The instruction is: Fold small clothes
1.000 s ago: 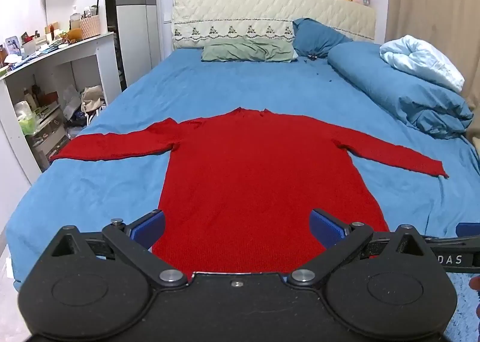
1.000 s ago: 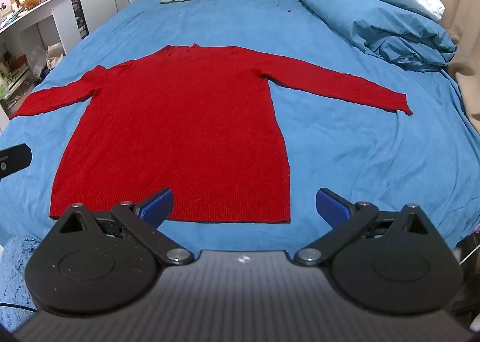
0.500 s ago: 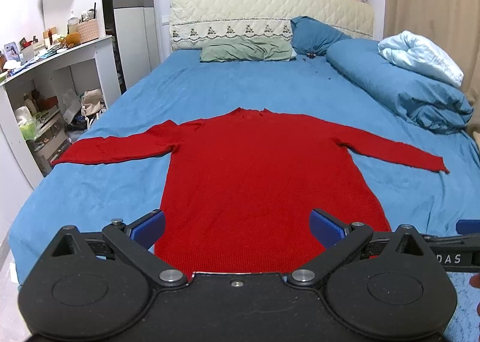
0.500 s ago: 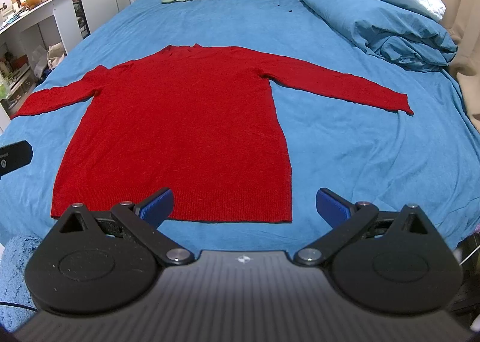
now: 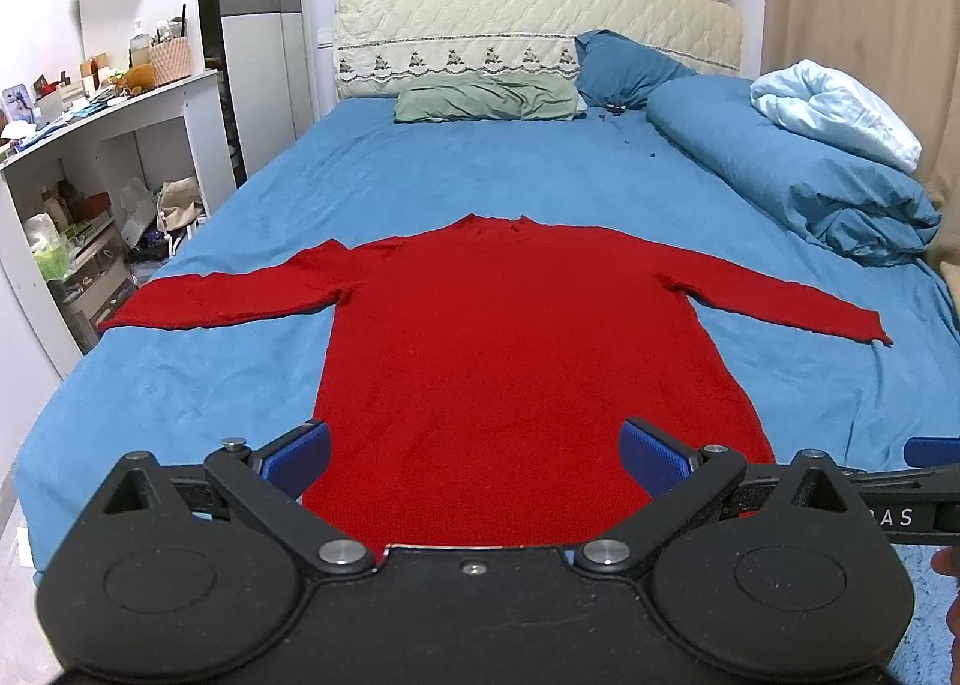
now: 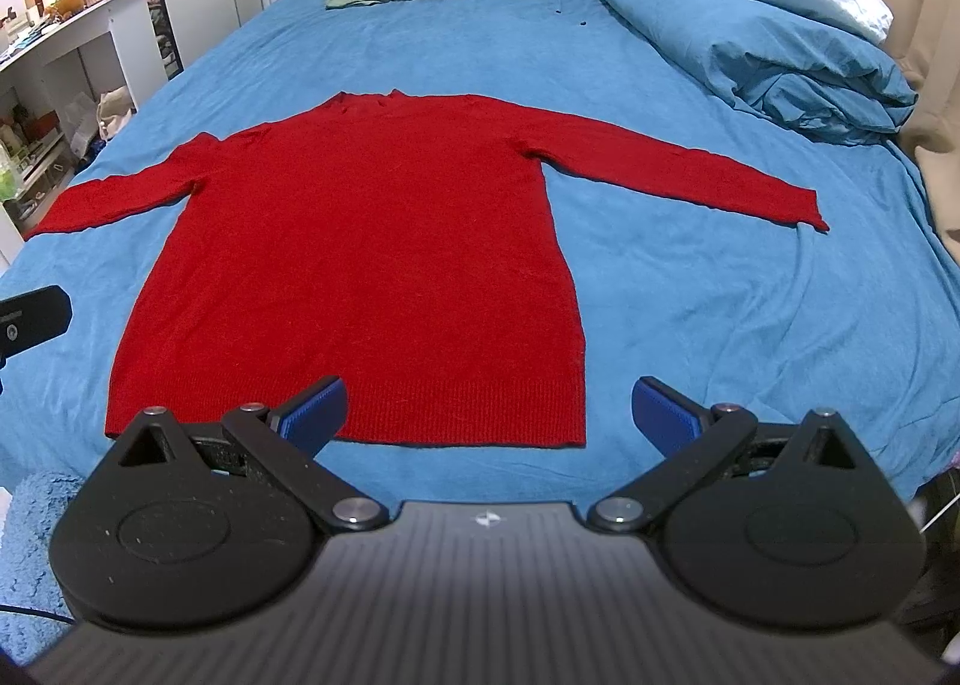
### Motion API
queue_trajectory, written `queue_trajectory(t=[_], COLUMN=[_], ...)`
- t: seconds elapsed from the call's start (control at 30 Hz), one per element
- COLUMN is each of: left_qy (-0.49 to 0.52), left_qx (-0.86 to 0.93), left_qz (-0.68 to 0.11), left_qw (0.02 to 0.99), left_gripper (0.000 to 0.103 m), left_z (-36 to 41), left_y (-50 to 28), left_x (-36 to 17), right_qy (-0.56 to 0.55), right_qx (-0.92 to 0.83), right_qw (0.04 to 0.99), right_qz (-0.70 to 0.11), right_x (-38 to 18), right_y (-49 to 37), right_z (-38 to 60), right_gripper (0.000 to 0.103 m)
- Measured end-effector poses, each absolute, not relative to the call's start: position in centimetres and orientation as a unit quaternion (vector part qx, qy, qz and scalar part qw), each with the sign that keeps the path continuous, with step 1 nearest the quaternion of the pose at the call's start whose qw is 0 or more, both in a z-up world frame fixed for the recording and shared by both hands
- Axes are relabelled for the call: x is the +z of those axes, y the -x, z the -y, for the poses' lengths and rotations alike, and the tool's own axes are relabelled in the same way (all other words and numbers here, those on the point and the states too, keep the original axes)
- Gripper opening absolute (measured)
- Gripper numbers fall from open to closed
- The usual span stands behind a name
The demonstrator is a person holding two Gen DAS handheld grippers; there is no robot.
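Observation:
A red long-sleeved sweater [image 5: 516, 337] lies flat on the blue bed sheet [image 5: 420, 175], both sleeves spread out to the sides, hem toward me. It also shows in the right wrist view [image 6: 372, 241]. My left gripper [image 5: 477, 454] is open and empty, held above the hem near the sweater's middle. My right gripper [image 6: 489, 409] is open and empty, held above the hem's right part near the bed's front edge. Neither gripper touches the cloth.
A rolled blue duvet [image 5: 798, 175] with a pale blue blanket [image 5: 840, 108] lies along the bed's right side. Green and blue pillows [image 5: 486, 99] sit by the headboard. A white shelf unit [image 5: 90, 168] stands left of the bed. A blue rug [image 6: 30, 535] lies on the floor.
The left wrist view has tilted up slightly, so the sweater sits a little lower in frame. The right gripper has barely moved. Both grippers stay open.

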State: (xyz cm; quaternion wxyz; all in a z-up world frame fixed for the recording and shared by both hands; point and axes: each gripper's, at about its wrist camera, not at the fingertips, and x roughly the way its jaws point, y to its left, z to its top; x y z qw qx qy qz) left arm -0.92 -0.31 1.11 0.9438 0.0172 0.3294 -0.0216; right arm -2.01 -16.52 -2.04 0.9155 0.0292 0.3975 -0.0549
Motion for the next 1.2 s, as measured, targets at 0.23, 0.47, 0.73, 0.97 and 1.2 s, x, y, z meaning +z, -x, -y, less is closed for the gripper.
queue_trajectory(t=[0.23,0.47,0.73,0.97,1.2], left_qy=[-0.016,-0.022,-0.023,-0.021,-0.018], left_qx=[-0.023,-0.022,-0.023,-0.025,-0.024], left_qz=[-0.33,-0.328,-0.325,-0.325,-0.326], left_qw=[0.943,0.944,0.945,0.945,0.945], left_gripper=[0.103,0.103,0.103,0.103,0.103], left_z=[0.3,0.7,0.8,0.7,0.6], left_y=[1.0,1.0,1.1,1.1,1.1], left_x=[1.1,1.2,1.2,1.2,1.2], right_qy=[-0.03,-0.031,-0.032,-0.033,-0.033], right_qx=[-0.054,-0.054,-0.054,-0.053,-0.052], right_qw=[0.915,0.915,0.916,0.916,0.916], right_qz=[-0.398,-0.398,-0.397,-0.396,-0.396], right_x=[-2.4,-2.4,-2.3,-2.0,-1.9], right_y=[2.0,2.0,2.2,2.4,2.3], right_z=[15.6,15.6,15.4,15.7,16.0], right_gripper=[0.103,0.103,0.103,0.103,0.103])
